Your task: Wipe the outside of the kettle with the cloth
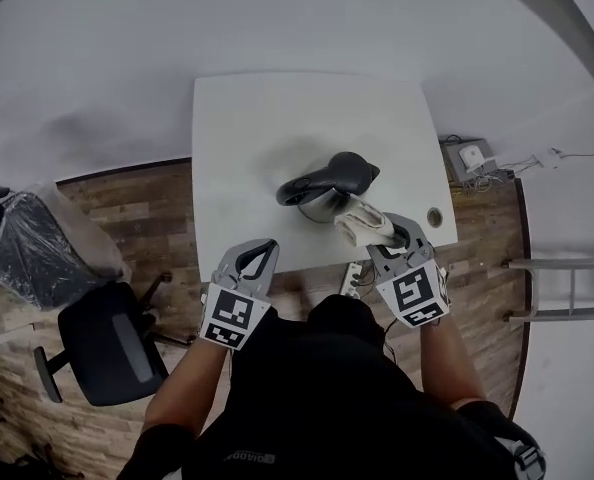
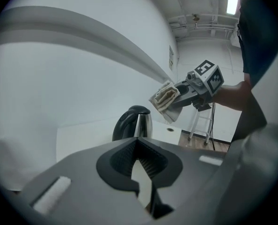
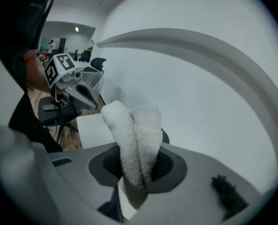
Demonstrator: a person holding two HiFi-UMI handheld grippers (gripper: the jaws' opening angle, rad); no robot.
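White table (image 1: 257, 128) — black chair (image 1: 107, 343), ladder (image 1: 567, 288).

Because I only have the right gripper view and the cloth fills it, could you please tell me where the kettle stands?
Observer: The kettle stands upright on the white table, just beyond the cloth.
Operator: Is the cloth touching it?
Observer: No. The left gripper view shows a gap, with the cloth higher than the lid and off to one side.
Operator: Is the other one holding anything?
Observer: The left hand-held gripper is shut on nothing, over the table's near edge.
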